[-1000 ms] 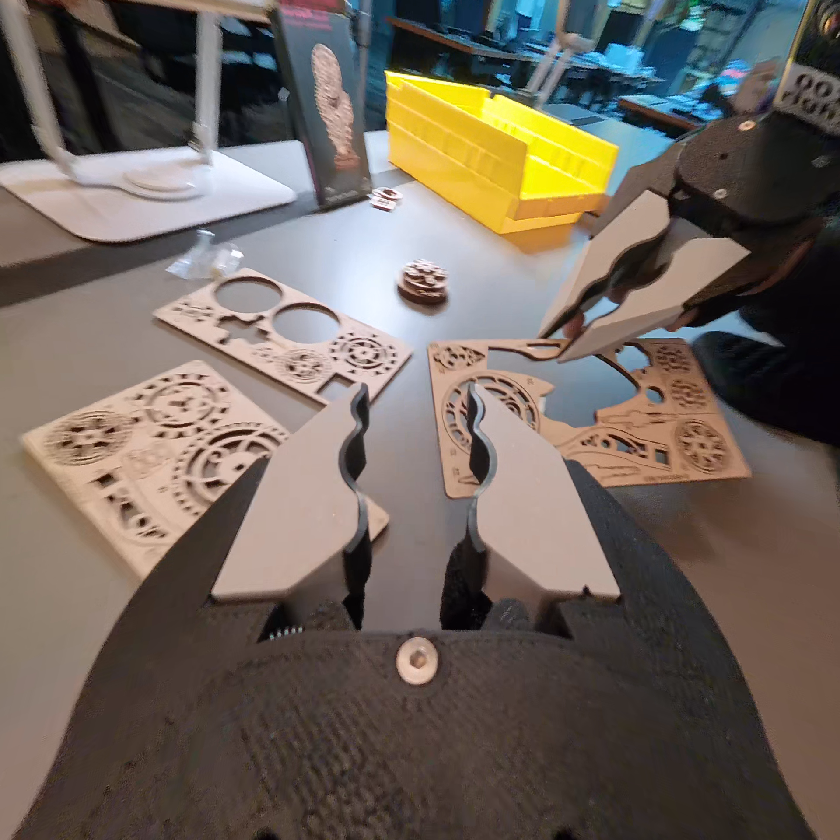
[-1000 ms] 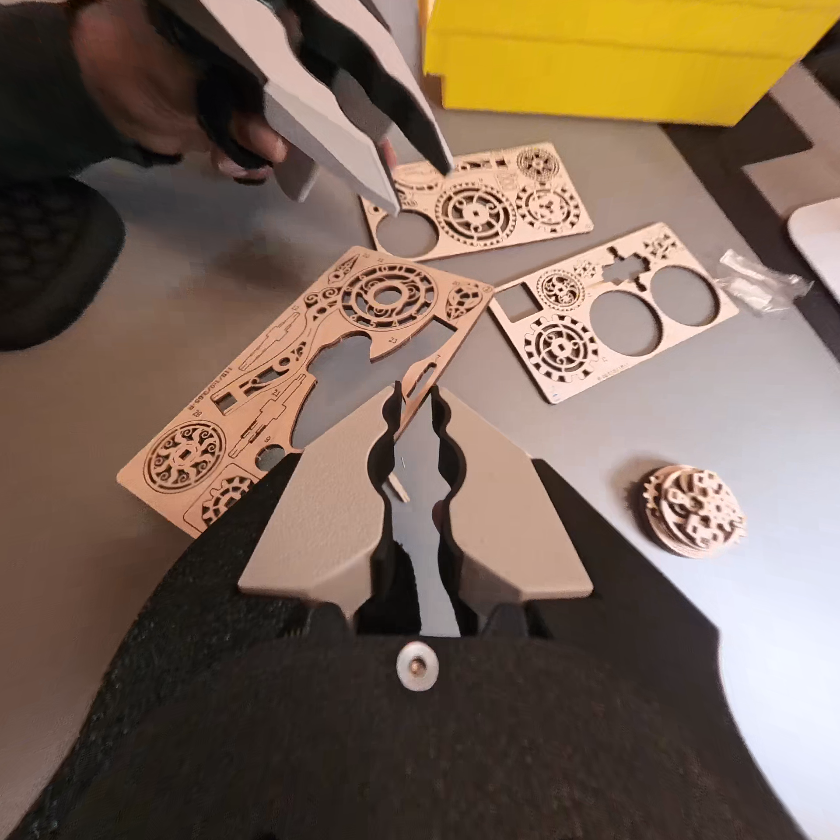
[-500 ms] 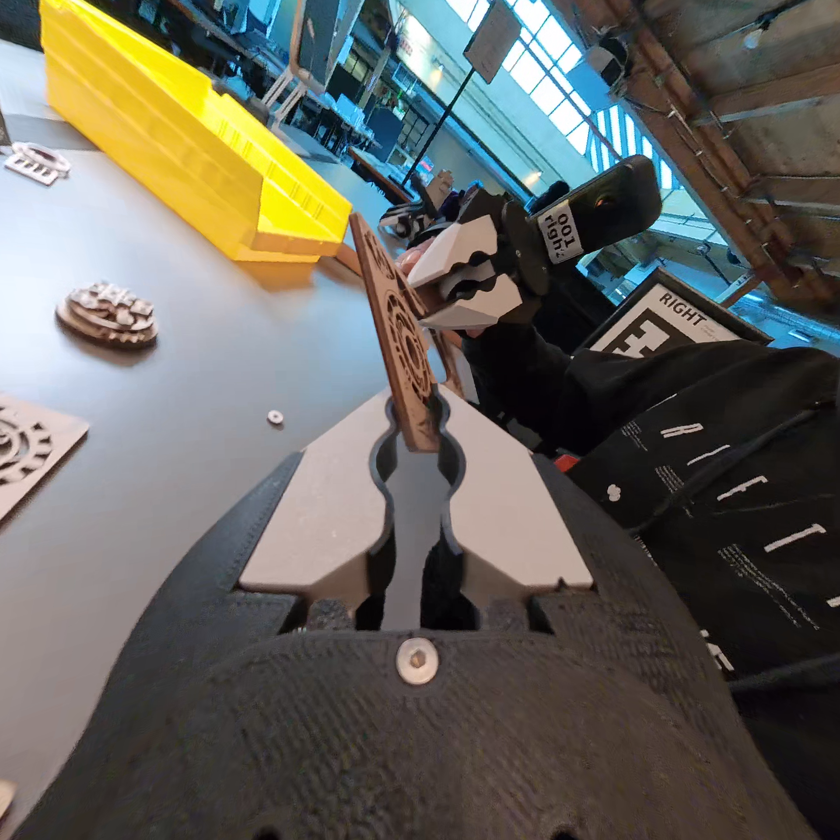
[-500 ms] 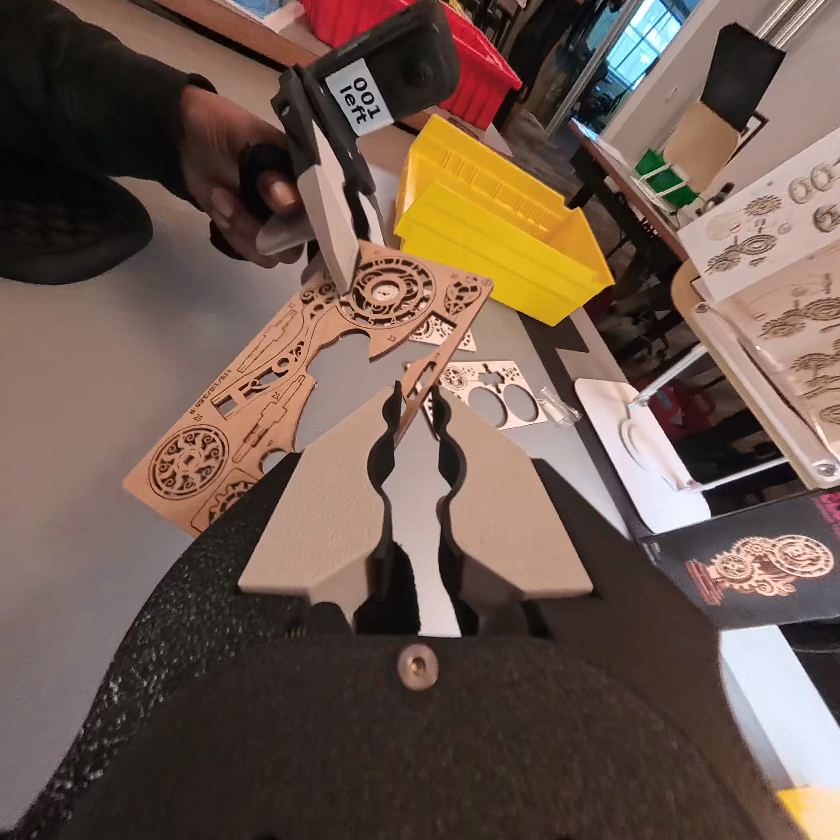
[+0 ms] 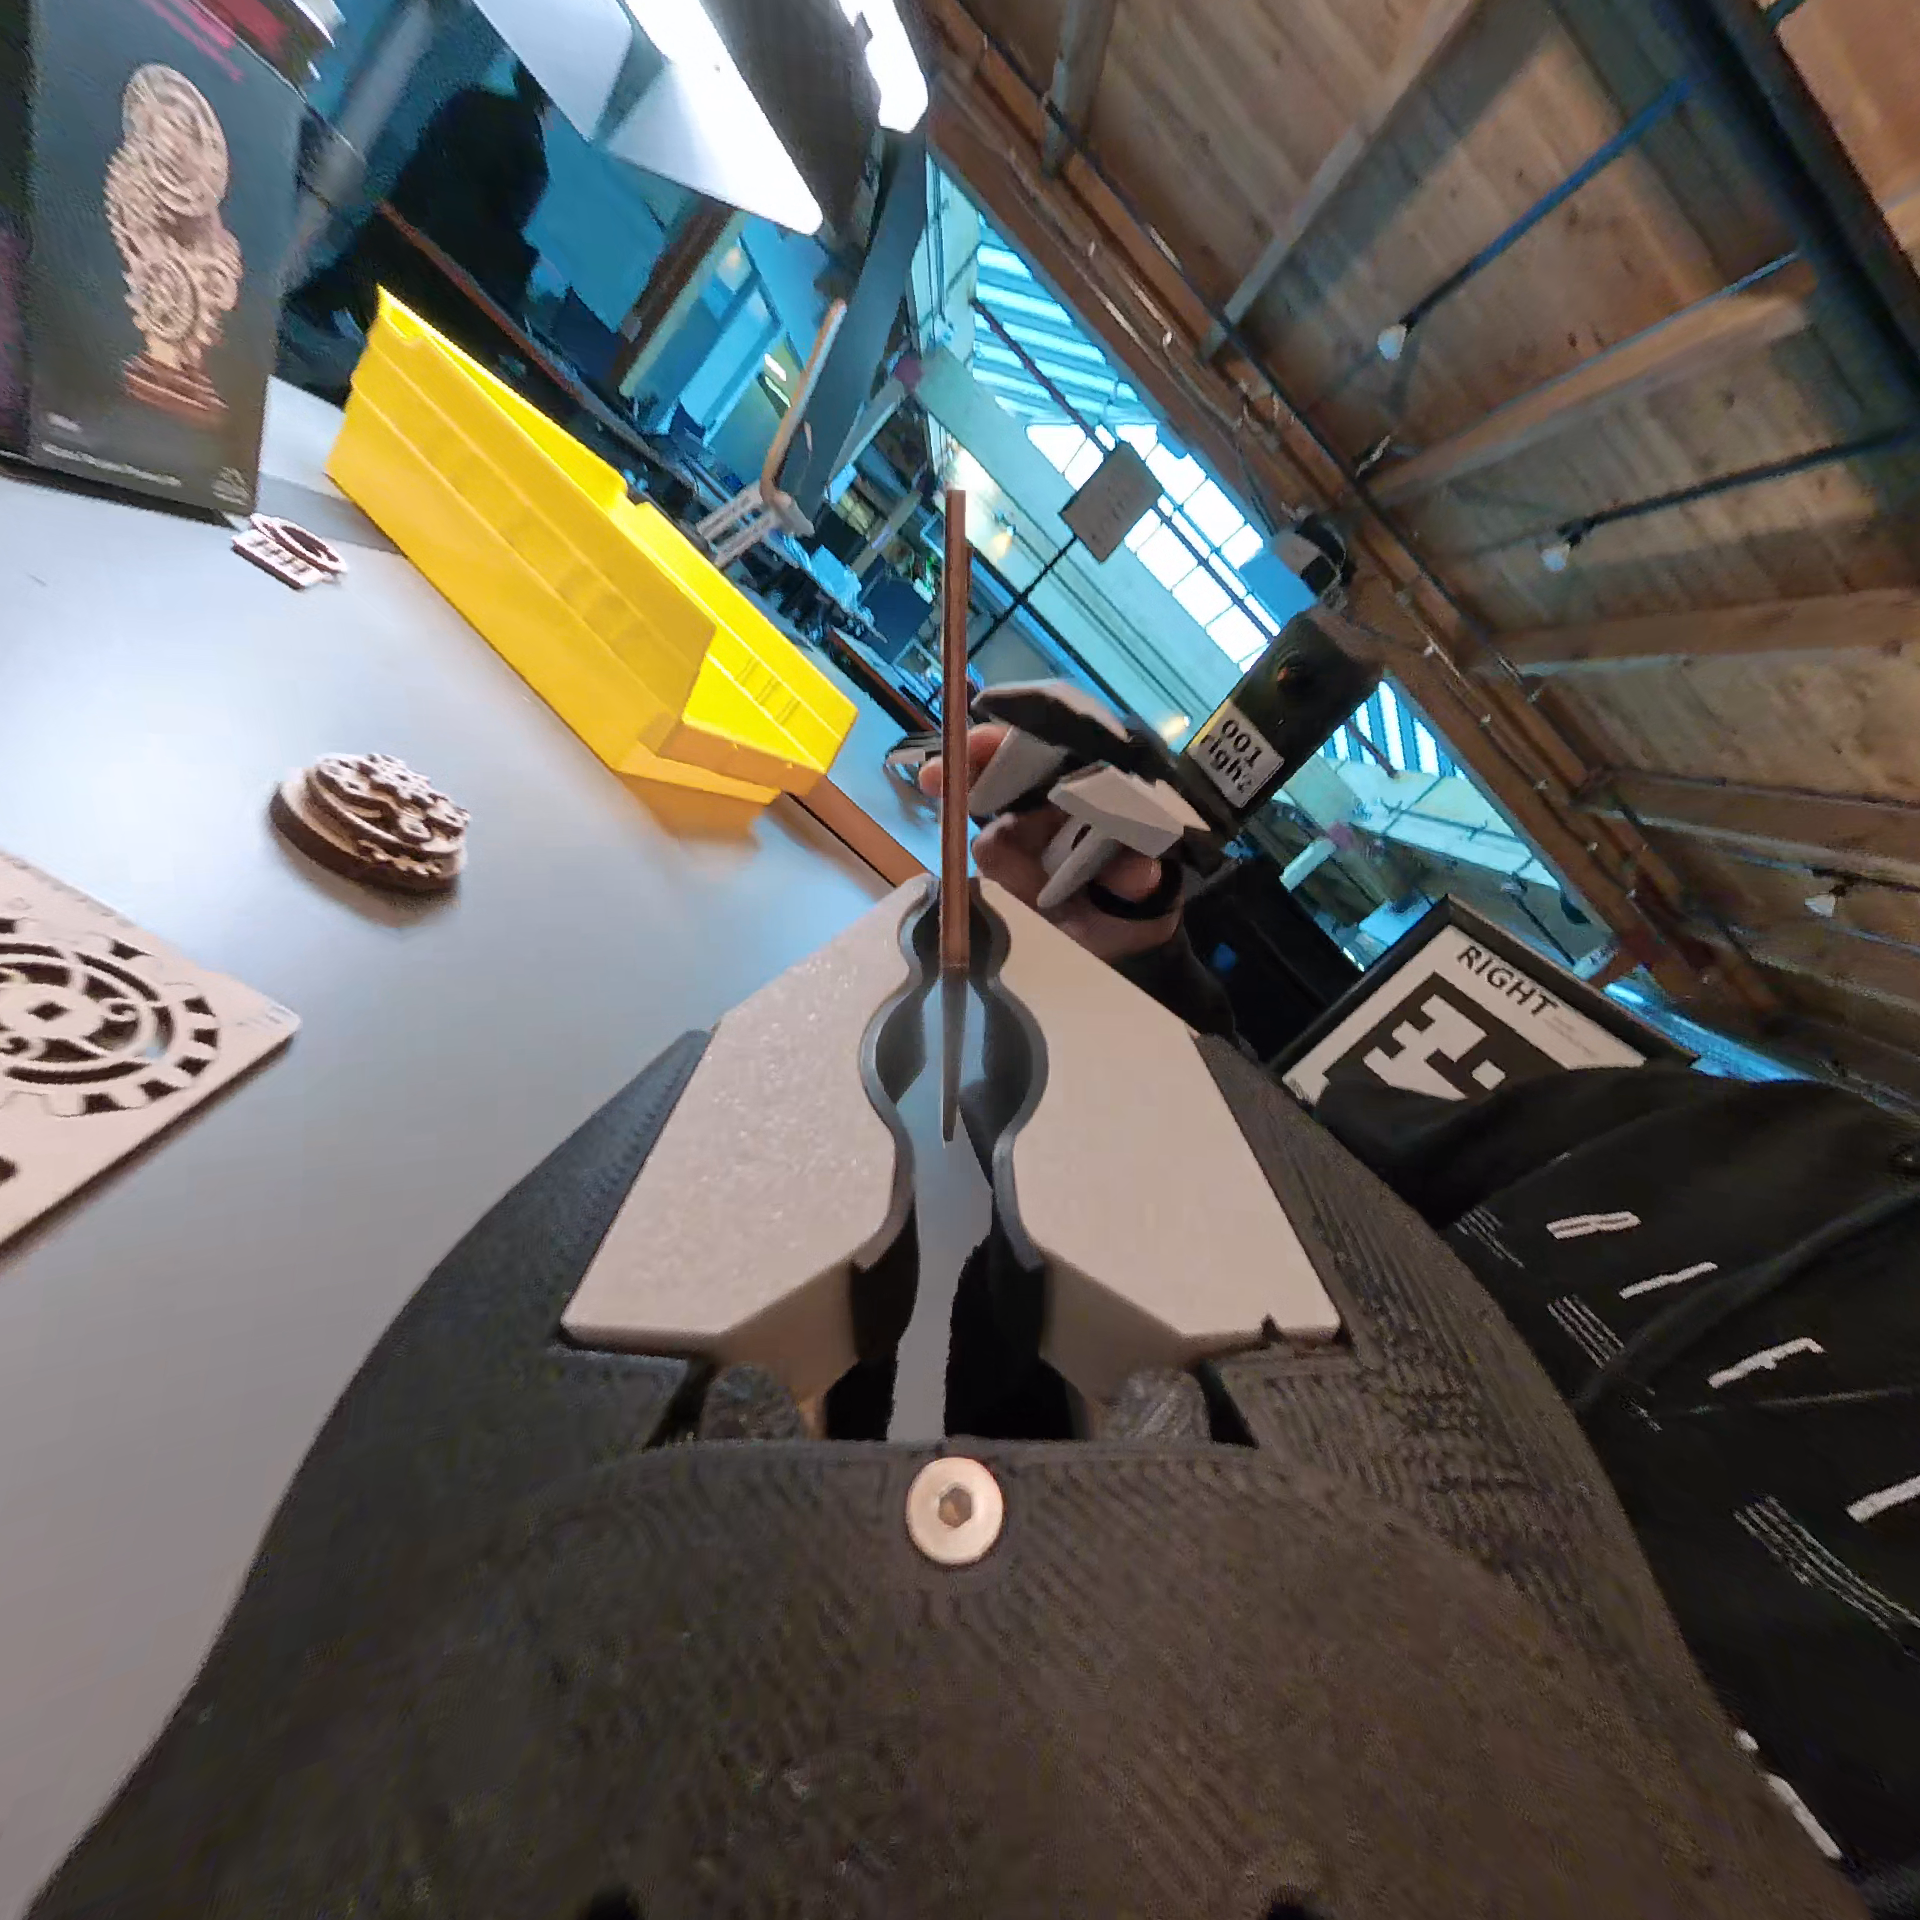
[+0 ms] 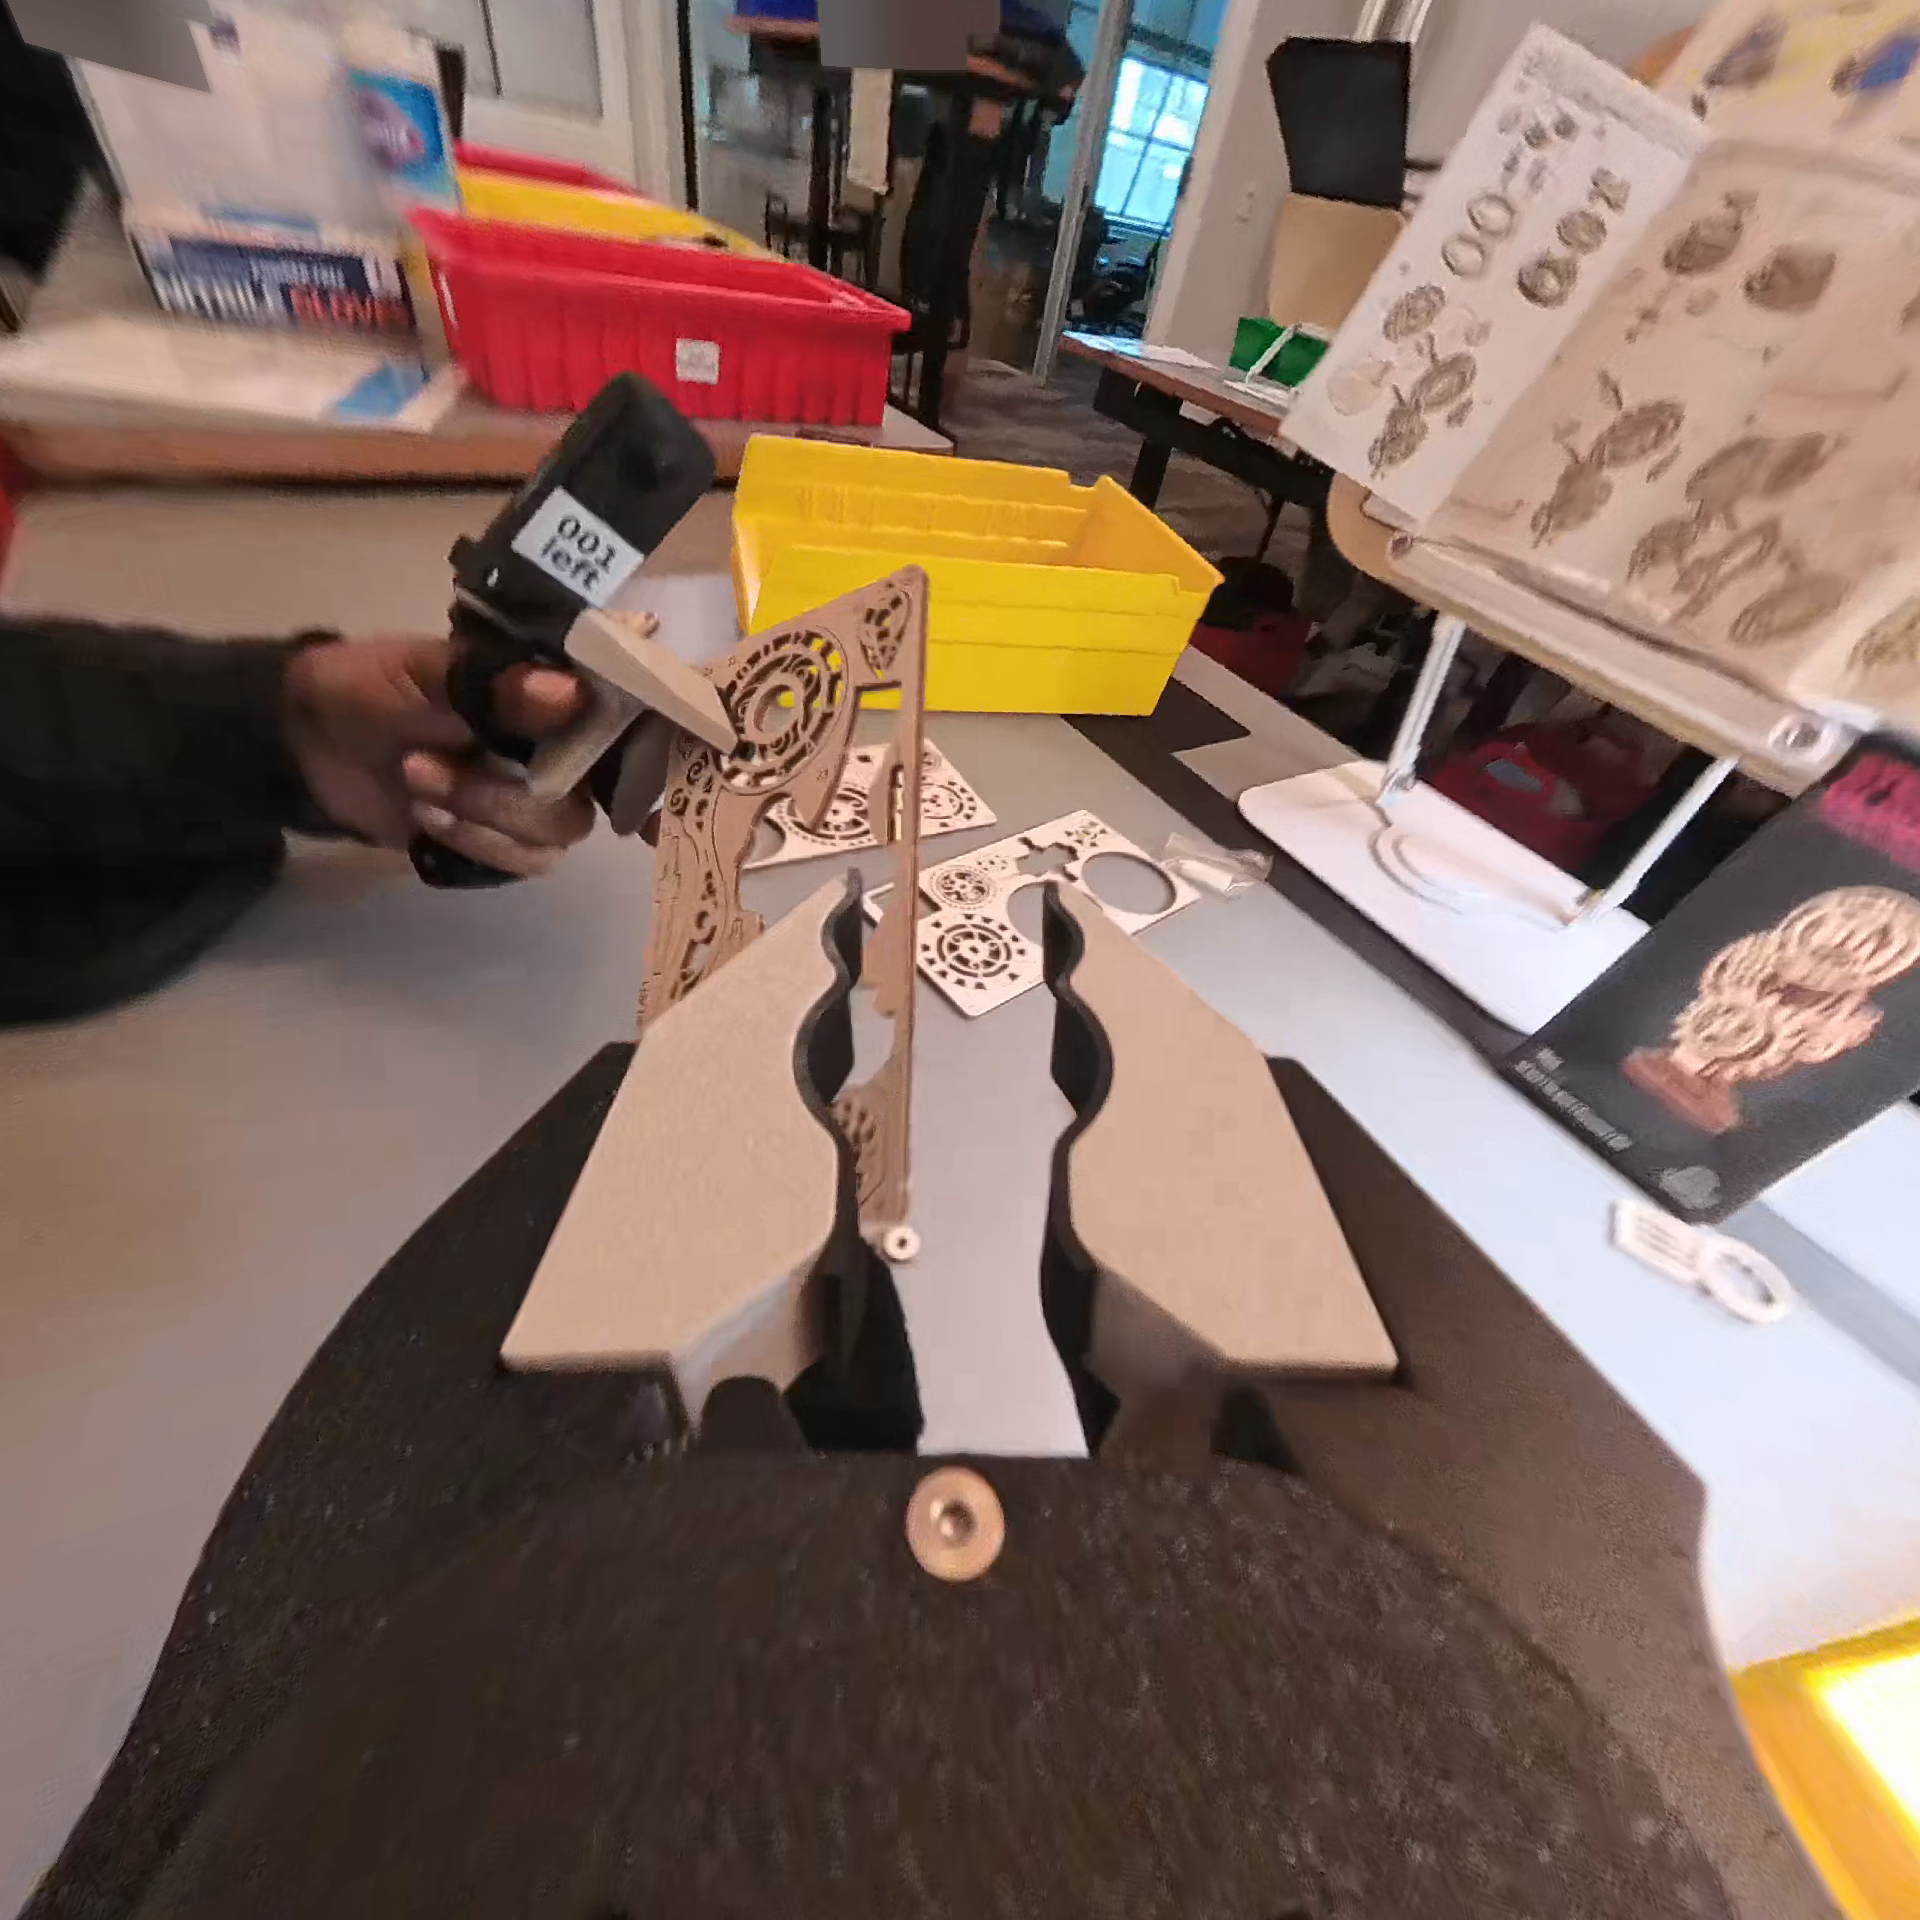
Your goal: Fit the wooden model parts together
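Grey tabletop [image 6: 312, 1091] below, the laser-cut plywood sheet [image 6: 774, 727] stands on edge in the air, long axis upright, clamped by the left gripper [image 5: 951, 914]; the right gripper [image 6: 951, 925], jaws spread, straddles its lower edge. Left wrist view shows the sheet only edge-on; right view shows its fretwork face

Each gripper [image 5: 951, 914] has a rough black printed body, one silver hex screw [image 5: 954, 1508] set in the middle, and two grey-beige fingers [image 6: 717, 1122] with wavy black inner pads (same build on both). A white sticker [image 6: 575, 554] marks each camera block. The person wears black sleeves [image 6: 135, 717]
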A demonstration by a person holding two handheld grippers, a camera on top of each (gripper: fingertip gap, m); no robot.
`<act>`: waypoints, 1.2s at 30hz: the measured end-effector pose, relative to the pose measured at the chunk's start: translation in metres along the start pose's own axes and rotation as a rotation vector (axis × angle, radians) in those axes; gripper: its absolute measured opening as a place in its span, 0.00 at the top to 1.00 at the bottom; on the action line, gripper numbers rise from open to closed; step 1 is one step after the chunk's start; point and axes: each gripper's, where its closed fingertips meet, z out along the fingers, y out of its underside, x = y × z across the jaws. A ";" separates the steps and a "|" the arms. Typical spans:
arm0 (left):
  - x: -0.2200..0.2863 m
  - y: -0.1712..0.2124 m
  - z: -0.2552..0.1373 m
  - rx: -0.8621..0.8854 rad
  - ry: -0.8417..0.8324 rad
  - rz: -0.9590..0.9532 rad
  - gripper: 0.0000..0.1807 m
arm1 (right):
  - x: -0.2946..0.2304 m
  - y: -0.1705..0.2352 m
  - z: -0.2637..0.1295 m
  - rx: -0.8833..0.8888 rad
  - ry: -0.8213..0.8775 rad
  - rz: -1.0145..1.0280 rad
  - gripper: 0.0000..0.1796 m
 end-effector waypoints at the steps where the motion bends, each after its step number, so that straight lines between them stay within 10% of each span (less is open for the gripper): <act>1: -0.003 -0.003 -0.002 0.020 -0.007 0.003 1.00 | 0.002 0.004 0.001 0.004 -0.011 0.058 0.80; 21: -0.030 -0.024 -0.022 0.225 0.051 -0.125 0.99 | -0.018 0.036 0.044 0.268 -0.387 0.929 0.99; 36: -0.008 -0.019 -0.021 0.205 0.129 -0.067 0.86 | -0.009 0.025 0.035 0.451 -0.410 1.185 1.00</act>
